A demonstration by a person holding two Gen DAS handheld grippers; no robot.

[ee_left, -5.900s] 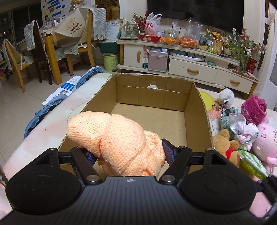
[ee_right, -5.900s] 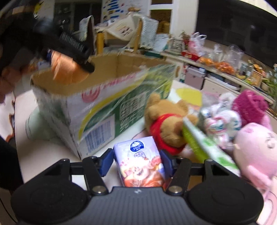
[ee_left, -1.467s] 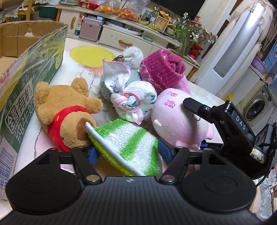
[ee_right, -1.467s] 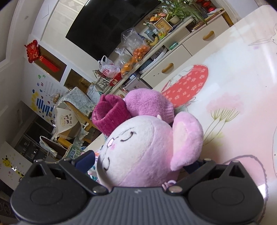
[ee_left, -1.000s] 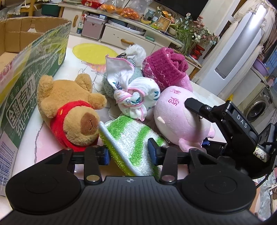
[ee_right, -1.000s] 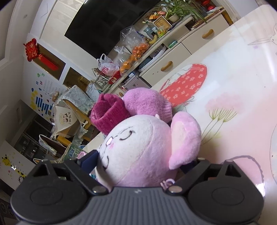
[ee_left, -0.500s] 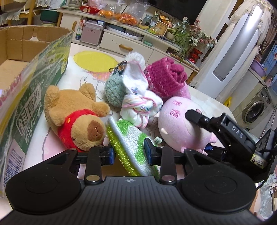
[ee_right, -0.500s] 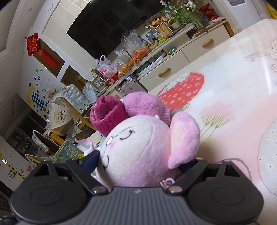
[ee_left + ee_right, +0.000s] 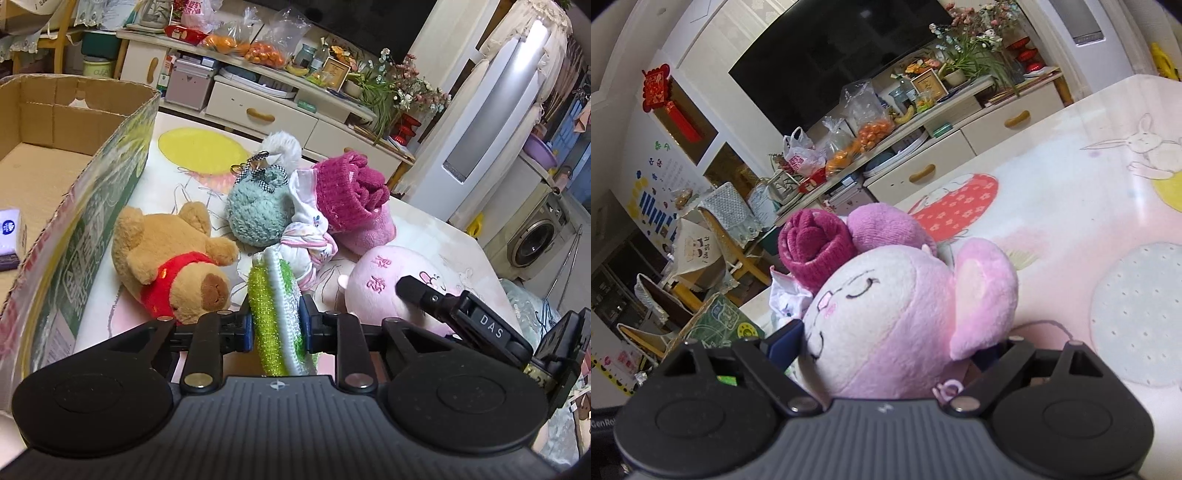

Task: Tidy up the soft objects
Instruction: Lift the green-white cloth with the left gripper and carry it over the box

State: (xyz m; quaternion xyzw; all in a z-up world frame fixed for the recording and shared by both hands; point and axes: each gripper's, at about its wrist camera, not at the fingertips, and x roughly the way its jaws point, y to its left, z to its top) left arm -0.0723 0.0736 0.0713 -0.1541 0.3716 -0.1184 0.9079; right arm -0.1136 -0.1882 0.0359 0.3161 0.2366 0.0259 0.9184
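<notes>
On table (image 9: 173, 192), left gripper (image 9: 276, 328) fingers pinch green-white sponge (image 9: 275, 306) beside bear (image 9: 173, 258). Right gripper (image 9: 886, 350) fingers spread wide around pink plush (image 9: 905, 325), whether gripping unclear. Box (image 9: 110, 177) left.

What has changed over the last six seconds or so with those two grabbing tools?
The left gripper dropped off the orange knit and has closed on the green-and-white cloth, squeezing it narrow. The right gripper let go of the tissue pack, now in the box, and straddles the pink plush.
</notes>
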